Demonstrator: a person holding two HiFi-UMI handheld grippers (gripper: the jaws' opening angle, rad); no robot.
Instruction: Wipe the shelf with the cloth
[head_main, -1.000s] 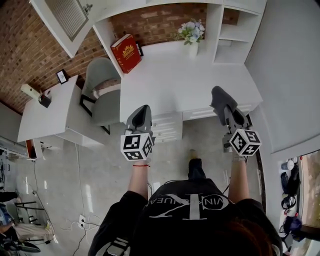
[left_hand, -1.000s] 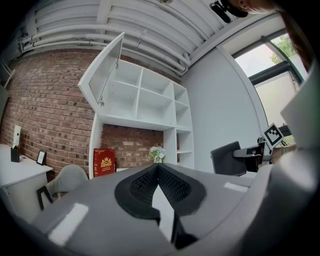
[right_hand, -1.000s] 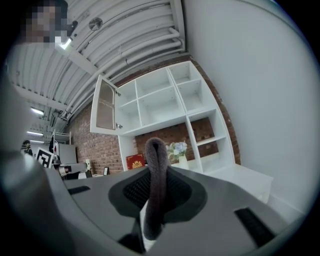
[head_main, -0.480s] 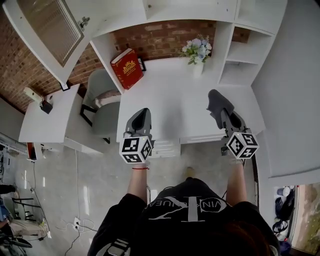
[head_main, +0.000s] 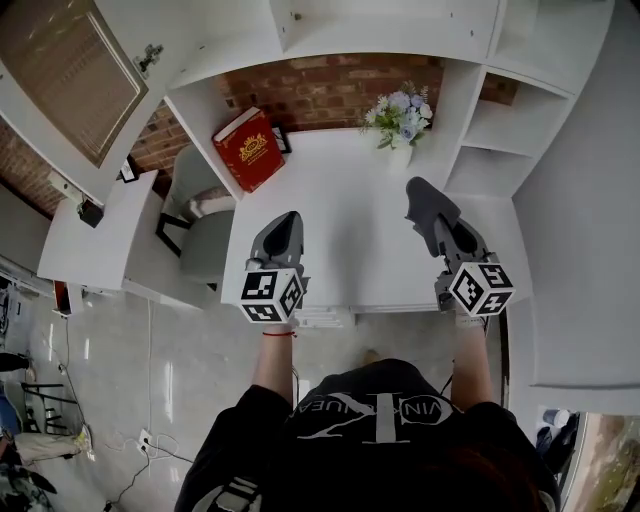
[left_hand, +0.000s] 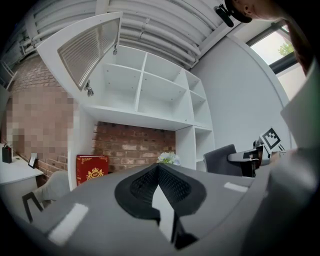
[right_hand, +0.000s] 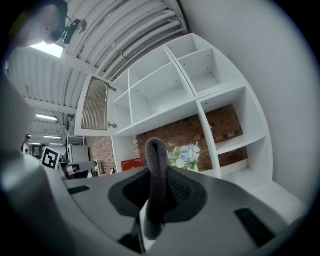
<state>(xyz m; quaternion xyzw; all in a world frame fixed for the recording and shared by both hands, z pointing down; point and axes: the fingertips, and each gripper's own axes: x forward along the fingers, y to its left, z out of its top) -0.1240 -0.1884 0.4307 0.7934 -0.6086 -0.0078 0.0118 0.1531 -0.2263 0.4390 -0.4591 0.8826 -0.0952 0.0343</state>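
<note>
We wear a black T-shirt (head_main: 380, 432) with pale mirrored lettering across the chest and a thin red band (head_main: 283, 331) on the left wrist. Our left gripper (head_main: 288, 220) and right gripper (head_main: 434, 216) are grey shells with black-and-white marker cubes (head_main: 272, 297).

Before me a red hardcover book with a gold crest (head_main: 247, 150) stands by the red brick wall (head_main: 320, 85); a white vase of pale flowers (head_main: 400, 118) stands further right, and a grey padded chair (head_main: 200, 215) sits off to my left.
</note>
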